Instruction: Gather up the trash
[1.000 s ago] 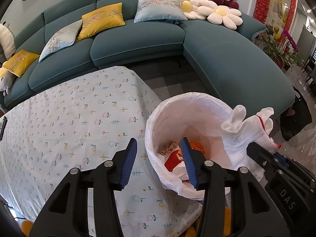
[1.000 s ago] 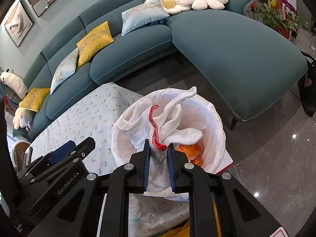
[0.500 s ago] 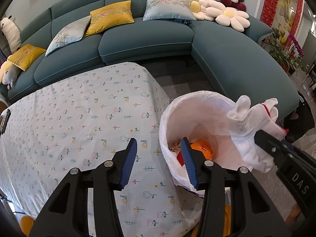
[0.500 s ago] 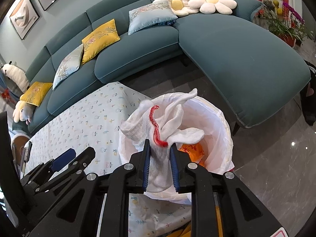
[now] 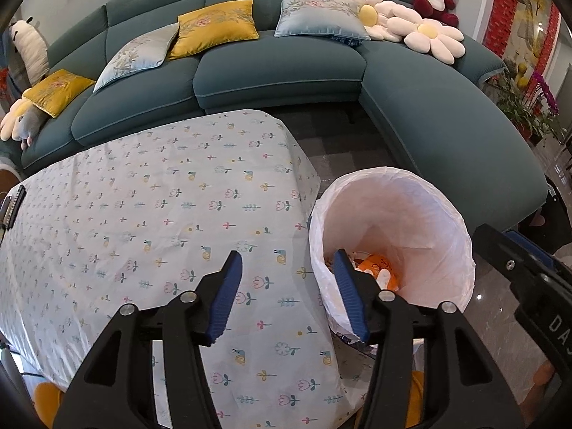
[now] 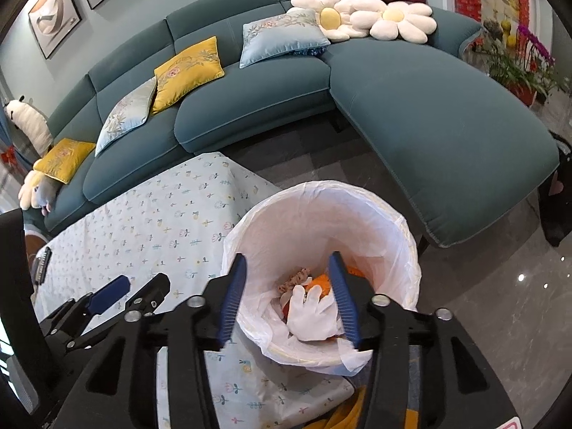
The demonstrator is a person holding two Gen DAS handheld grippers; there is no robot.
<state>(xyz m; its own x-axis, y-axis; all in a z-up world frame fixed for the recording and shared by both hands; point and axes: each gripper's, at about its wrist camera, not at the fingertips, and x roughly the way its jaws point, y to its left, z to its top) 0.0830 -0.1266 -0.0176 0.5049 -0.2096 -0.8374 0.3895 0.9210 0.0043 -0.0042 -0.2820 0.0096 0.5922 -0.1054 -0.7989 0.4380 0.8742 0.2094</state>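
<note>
Lined bin [image 6: 393,228] beside the table [image 6: 150,221]; sofa [image 6: 429,114] beyond.

Partial white letters "DA" on the right gripper [image 5: 525,279] housing, cut off

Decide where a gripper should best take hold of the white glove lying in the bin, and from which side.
Pinch the white glove at its cuff end from straight above. It lies flat on the trash, fingers spread; the lined bin walls block any sideways approach.
</note>
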